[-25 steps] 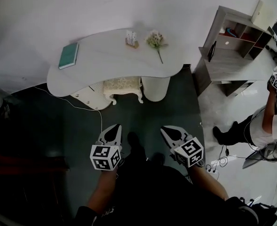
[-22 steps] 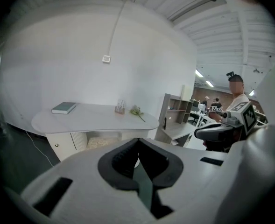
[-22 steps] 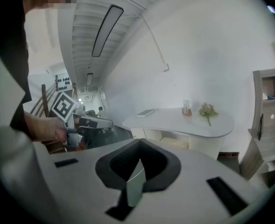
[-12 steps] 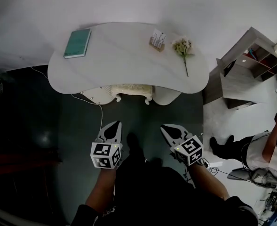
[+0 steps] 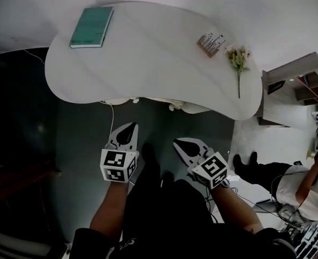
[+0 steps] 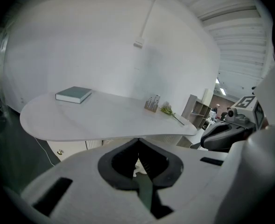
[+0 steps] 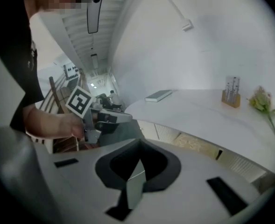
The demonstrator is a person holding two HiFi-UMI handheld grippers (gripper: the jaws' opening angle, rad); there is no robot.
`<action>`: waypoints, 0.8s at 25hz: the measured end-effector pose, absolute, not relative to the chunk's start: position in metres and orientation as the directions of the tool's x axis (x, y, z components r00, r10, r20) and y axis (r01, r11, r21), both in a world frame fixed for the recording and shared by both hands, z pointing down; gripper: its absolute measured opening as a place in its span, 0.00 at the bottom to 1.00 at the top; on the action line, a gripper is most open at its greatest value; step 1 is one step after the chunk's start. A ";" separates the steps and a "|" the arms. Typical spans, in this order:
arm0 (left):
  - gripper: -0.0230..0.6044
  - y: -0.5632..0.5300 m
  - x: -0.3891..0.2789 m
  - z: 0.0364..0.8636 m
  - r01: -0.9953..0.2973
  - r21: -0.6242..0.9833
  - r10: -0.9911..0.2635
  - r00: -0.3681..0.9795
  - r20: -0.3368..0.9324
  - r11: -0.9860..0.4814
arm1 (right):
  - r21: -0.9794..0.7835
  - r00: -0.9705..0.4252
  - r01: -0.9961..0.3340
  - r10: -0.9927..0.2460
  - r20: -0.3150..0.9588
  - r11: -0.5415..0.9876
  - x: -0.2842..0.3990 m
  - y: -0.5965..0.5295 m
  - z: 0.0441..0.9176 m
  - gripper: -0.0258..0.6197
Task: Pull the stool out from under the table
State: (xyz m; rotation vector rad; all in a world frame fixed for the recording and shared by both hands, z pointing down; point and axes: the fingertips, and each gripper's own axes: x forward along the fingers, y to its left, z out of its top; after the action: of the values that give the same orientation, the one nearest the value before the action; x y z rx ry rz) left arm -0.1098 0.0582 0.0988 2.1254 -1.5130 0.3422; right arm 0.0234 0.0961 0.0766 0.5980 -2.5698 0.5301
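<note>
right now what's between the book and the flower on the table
A small holder, close to the flower; otherwise bare table from the book, seen in the head view.

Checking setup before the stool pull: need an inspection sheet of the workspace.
Surface: white table, curved top, mostly bare.
Job's things: stool tucked under the table, only its edge showing.
Clutter: teal book, small wooden holder, flower sprig, all on the tabletop.
Grippers: left gripper and right gripper shut, empty, short of the table.
Cables: white cable runs down from under the table.
Surroundings: shelf unit to the right of the table; another person at right.
</note>
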 end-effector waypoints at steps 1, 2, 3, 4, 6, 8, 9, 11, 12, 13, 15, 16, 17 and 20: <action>0.05 0.055 -0.113 0.102 -0.935 0.254 -0.810 0.344 0.475 -0.248 | -0.272 -0.821 -0.461 -0.290 0.491 0.845 0.016 0.097 0.080 0.05; 0.05 0.054 -0.115 0.104 -0.937 0.252 -0.813 0.338 0.474 -0.243 | -0.282 -0.834 -0.436 -0.265 0.485 0.855 0.010 0.098 0.084 0.05; 0.05 0.056 -0.117 0.106 -0.939 0.247 -0.815 0.332 0.476 -0.238 | -0.290 -0.842 -0.416 -0.245 0.481 0.862 0.004 0.100 0.087 0.05; 0.05 0.059 -0.118 0.107 -0.942 0.241 -0.815 0.325 0.479 -0.234 | -0.296 -0.849 -0.403 -0.233 0.475 0.866 0.000 0.101 0.089 0.05; 0.05 0.069 -0.115 0.108 -0.946 0.224 -0.810 0.317 0.494 -0.234 | -0.306 -0.864 -0.388 -0.227 0.451 0.869 -0.004 0.104 0.090 0.05; 0.05 0.081 -0.108 0.110 -0.947 0.204 -0.794 0.319 0.517 -0.248 | -0.313 -0.881 -0.378 -0.236 0.409 0.871 -0.004 0.108 0.086 0.05; 0.05 0.087 -0.103 0.110 -0.947 0.189 -0.784 0.322 0.531 -0.261 | -0.314 -0.891 -0.374 -0.243 0.384 0.873 -0.003 0.111 0.083 0.05; 0.05 0.101 -0.090 0.110 -0.941 0.150 -0.764 0.334 0.553 -0.303 | -0.314 -0.905 -0.372 -0.266 0.332 0.873 0.003 0.120 0.078 0.05; 0.05 0.107 -0.082 0.109 -0.936 0.129 -0.756 0.341 0.559 -0.327 | -0.315 -0.908 -0.378 -0.284 0.308 0.870 0.008 0.125 0.077 0.05; 0.05 0.113 -0.073 0.109 -0.932 0.109 -0.751 0.345 0.563 -0.346 | -0.317 -0.909 -0.388 -0.304 0.284 0.865 0.014 0.130 0.076 0.05; 0.05 0.123 -0.064 0.109 -0.932 0.075 -0.754 0.331 0.568 -0.353 | -0.325 -0.905 -0.413 -0.346 0.247 0.851 0.027 0.137 0.078 0.05; 0.05 0.125 -0.063 0.111 -0.937 0.063 -0.759 0.316 0.569 -0.344 | -0.330 -0.900 -0.428 -0.363 0.240 0.842 0.034 0.140 0.081 0.05; 0.05 0.125 -0.062 0.113 -0.941 0.054 -0.764 0.303 0.570 -0.333 | -0.335 -0.894 -0.442 -0.378 0.240 0.832 0.042 0.142 0.087 0.05; 0.05 0.120 -0.063 0.119 -0.945 0.046 -0.768 0.291 0.570 -0.323 | -0.356 -0.879 -0.471 -0.392 0.273 0.807 0.067 0.151 0.107 0.05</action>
State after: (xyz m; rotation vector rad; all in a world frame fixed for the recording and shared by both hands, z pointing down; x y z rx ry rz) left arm -0.0626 0.1197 0.1187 2.1901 -1.5417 0.6473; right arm 0.0671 0.1507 0.1069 0.6763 -2.8070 0.6250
